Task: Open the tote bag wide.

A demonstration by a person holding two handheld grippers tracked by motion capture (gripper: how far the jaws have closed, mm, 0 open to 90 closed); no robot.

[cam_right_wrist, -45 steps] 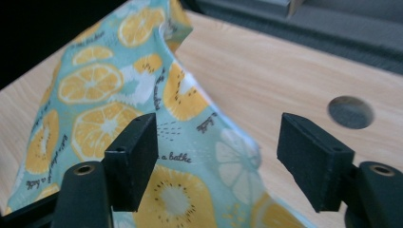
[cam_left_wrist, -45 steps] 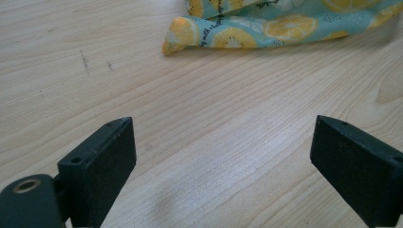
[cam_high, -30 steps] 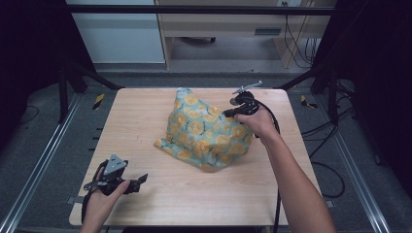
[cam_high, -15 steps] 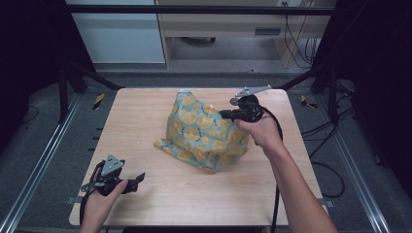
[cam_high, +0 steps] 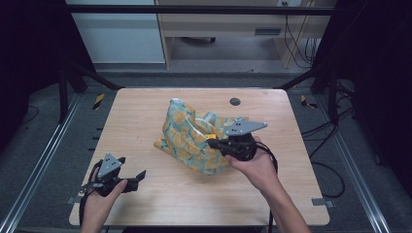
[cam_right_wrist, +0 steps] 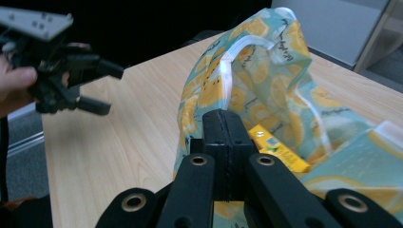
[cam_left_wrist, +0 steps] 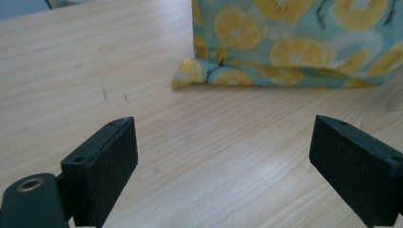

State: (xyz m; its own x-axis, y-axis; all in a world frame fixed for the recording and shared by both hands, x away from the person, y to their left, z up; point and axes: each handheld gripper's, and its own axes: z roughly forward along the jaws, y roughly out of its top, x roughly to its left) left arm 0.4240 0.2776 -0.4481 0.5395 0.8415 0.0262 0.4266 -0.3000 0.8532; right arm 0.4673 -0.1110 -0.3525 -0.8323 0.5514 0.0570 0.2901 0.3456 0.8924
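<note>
Jaws pressed together, right gripper (cam_high: pixel 221 143) has swung down to the bag's (cam_high: pixel 187 138) mouth, seemingly reaching inside; left gripper (cam_high: pixel 138 174) idles spread.

Light falls from above onto my table (cam_high: pixel 145 111), which is bright and even; beyond its edges the room drops to near black on both sides. A soft white sheen lies on the wood just in front of my left gripper (cam_left_wrist: pixel 223 156), whose near jaws are blurred at their edges. The lemon-print bag (cam_left_wrist: pixel 304 42) past that sheen casts a thin, soft shadow at its base. In the right gripper view my right gripper (cam_right_wrist: pixel 223 137) reads fairly sharp, while the bag's far rim is washed out.
</note>
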